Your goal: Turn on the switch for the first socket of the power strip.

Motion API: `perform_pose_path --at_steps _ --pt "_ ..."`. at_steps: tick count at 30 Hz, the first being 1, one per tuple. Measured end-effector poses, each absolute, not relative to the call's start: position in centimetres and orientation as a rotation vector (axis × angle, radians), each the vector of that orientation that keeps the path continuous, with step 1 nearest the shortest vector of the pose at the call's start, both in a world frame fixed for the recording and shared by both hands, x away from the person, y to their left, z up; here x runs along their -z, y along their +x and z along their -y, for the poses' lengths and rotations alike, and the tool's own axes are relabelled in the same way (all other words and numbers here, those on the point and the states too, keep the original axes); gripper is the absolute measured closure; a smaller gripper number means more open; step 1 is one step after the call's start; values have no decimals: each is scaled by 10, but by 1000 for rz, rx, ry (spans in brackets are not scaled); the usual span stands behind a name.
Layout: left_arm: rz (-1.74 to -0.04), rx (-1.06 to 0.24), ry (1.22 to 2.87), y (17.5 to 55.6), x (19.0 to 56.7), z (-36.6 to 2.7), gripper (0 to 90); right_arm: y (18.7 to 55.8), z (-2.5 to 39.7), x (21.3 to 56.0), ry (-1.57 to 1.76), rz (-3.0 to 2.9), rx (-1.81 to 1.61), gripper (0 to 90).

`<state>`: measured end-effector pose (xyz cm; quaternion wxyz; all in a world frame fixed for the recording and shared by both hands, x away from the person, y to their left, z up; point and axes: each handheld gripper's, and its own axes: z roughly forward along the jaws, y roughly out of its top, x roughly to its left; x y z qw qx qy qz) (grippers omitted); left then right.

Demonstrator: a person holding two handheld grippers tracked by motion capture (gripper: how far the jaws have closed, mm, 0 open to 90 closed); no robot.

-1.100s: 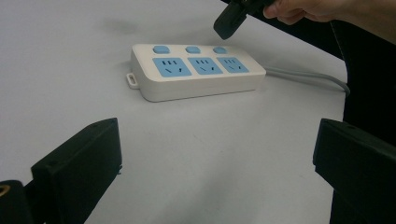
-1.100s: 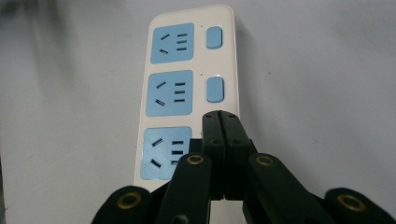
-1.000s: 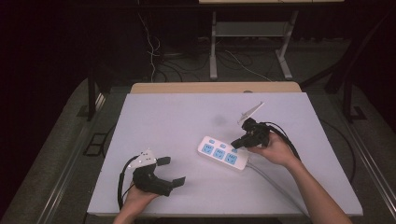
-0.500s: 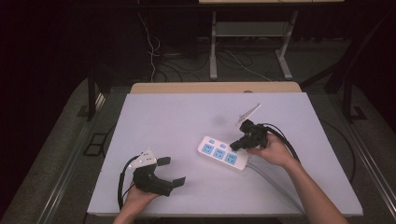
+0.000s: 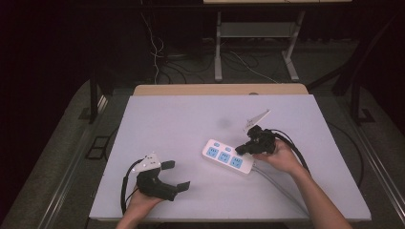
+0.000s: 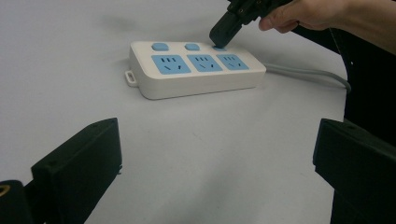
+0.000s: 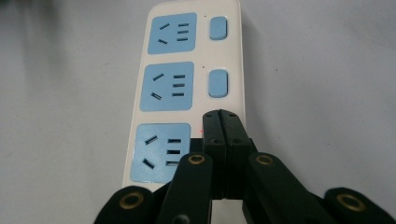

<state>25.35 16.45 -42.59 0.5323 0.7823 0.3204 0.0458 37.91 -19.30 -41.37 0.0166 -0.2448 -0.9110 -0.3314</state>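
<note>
A white power strip (image 5: pixel 227 156) with three blue sockets and blue switches lies on the table right of centre, also seen as the power strip (image 6: pixel 196 67) and the power strip (image 7: pixel 182 84). My right gripper (image 5: pixel 240 150) is shut, and its tip (image 7: pixel 221 115) presses down on the switch nearest the cable end, covering it. From the left gripper view, that right gripper (image 6: pixel 219 36) touches the third switch. My left gripper (image 5: pixel 175 175) rests near the table's front left, open, with nothing between its jaws, pointing toward the strip.
The strip's grey cable (image 5: pixel 277 181) runs off toward the front right under the right forearm. The white table top (image 5: pixel 181 119) has a wooden far edge (image 5: pixel 219 89). Beyond it stand a metal frame (image 5: pixel 253 38) and loose floor cables.
The right gripper has edged slightly lower onto the strip's end switch. The left gripper has not moved.
</note>
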Motion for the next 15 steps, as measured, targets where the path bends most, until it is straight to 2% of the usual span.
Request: perform_pose_path --at_steps 15 --pt "-759 -110 1872 254 426 -164 0 375 193 416 -748 2863 1042 900"
